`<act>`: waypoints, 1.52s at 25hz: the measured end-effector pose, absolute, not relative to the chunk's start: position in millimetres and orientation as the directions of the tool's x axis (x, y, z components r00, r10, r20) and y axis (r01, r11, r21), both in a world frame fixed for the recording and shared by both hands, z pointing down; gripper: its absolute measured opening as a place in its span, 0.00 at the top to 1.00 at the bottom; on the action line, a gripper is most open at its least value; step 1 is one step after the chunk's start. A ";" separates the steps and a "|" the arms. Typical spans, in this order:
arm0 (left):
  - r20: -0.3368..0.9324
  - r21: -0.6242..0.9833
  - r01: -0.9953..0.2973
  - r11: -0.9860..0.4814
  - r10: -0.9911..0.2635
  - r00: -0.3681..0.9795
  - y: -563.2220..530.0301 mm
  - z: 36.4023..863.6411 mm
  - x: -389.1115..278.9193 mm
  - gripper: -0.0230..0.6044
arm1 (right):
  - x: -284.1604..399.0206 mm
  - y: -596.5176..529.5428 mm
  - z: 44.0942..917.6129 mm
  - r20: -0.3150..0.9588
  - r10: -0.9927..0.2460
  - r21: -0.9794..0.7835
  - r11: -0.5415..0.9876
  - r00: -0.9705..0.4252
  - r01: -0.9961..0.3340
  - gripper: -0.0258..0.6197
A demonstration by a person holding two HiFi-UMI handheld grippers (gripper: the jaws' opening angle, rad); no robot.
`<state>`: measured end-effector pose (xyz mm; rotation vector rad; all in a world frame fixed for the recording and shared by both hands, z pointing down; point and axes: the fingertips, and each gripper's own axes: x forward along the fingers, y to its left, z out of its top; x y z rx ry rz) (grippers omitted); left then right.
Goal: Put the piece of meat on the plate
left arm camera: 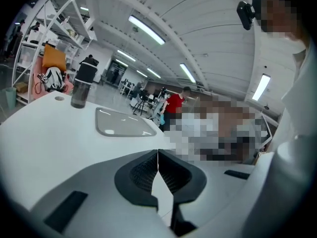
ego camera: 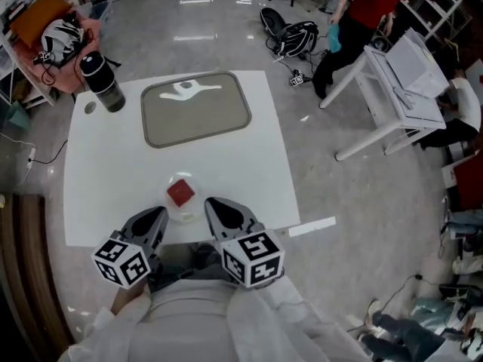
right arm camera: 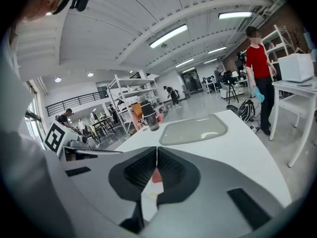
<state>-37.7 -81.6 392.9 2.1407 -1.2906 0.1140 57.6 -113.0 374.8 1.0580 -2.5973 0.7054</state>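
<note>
Red meat piece [ego camera: 180,194] lying on small round white plate [ego camera: 183,214], near front edge of white tabletop [ego camera: 98,179]. In right gripper view, piece showing only as red sliver behind right tongs [right arm camera: 157,155], clenched, gripping nothing. Left tongs [left arm camera: 158,157] clenched, empty. Piece looking near-square from above; long axis unclear.

White table [ego camera: 98,179] bearing, at 12 o'clock, a grey-beige tray [ego camera: 196,123] with a pale rim and, at 6 o'clock, a red piece of meat [ego camera: 180,194] on a whitish plate [ego camera: 183,215]. At 10 o'clock, a black and dark grey bottle [ego camera: 102,83]. Left gripper [ego camera: 160,214] and right gripper [ego camera: 214,204]: grey with black pads, each carrying a cube of black-and-white square markers; person [ego camera: 362,13] at 1 o'clock in a red top.
</note>
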 end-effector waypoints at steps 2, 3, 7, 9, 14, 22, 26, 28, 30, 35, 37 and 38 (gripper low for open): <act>0.392 0.467 -0.828 -0.309 -0.768 0.507 -84.3 395.7 -41.2 0.95 | 57.4 -113.1 380.5 0.408 -0.575 -0.354 0.616 -0.709 -0.704 0.94; 0.396 0.467 -0.829 -0.308 -0.765 0.507 -85.6 396.7 -42.0 0.95 | 56.7 -113.4 382.9 0.411 -0.571 -0.358 0.615 -0.710 -0.702 0.94; 0.384 0.484 -0.810 -0.332 -0.751 0.537 -91.7 395.8 -45.4 0.95 | 49.4 -118.0 384.6 0.408 -0.569 -0.365 0.615 -0.714 -0.699 0.94; 0.389 0.481 -0.807 -0.342 -0.742 0.547 -94.1 395.7 -48.6 0.95 | 46.0 -119.9 384.3 0.410 -0.570 -0.372 0.608 -0.712 -0.701 0.94; 0.441 0.457 -0.819 -0.346 -0.712 0.547 -94.6 403.7 -56.1 0.95 | 40.1 -117.9 386.4 0.407 -0.572 -0.394 0.593 -0.712 -0.702 0.94; 0.435 0.560 -0.765 -0.318 -0.673 0.598 -106.8 420.6 -61.2 0.95 | 37.5 -123.4 407.8 0.451 -0.580 -0.417 0.535 -0.678 -0.735 0.94; 0.445 0.579 -0.758 -0.301 -0.662 0.603 -108.1 426.9 -66.6 0.95 | 34.9 -123.3 418.1 0.487 -0.567 -0.424 0.511 -0.664 -0.747 0.94; 0.444 0.592 -0.749 -0.296 -0.656 0.610 -110.2 431.7 -67.7 0.95 | 34.6 -125.0 426.7 0.511 -0.557 -0.426 0.498 -0.655 -0.756 0.93; 0.446 0.606 -0.742 -0.288 -0.649 0.616 -112.2 438.5 -68.8 0.95 | 34.7 -126.7 435.9 0.530 -0.549 -0.425 0.486 -0.646 -0.763 0.93; 0.479 0.609 -0.751 -0.255 -0.636 0.605 -117.8 459.0 -73.1 0.95 | 34.9 -128.8 456.9 0.568 -0.520 -0.434 0.469 -0.638 -0.769 0.93; 0.489 0.612 -0.752 -0.244 -0.630 0.603 -121.8 466.6 -74.9 0.95 | 32.3 -128.5 469.3 0.589 -0.488 -0.446 0.470 -0.645 -0.762 0.93; 0.495 0.612 -0.753 -0.240 -0.627 0.602 -123.9 470.4 -75.9 0.95 | 31.0 -128.7 475.3 0.599 -0.473 -0.450 0.469 -0.646 -0.760 0.93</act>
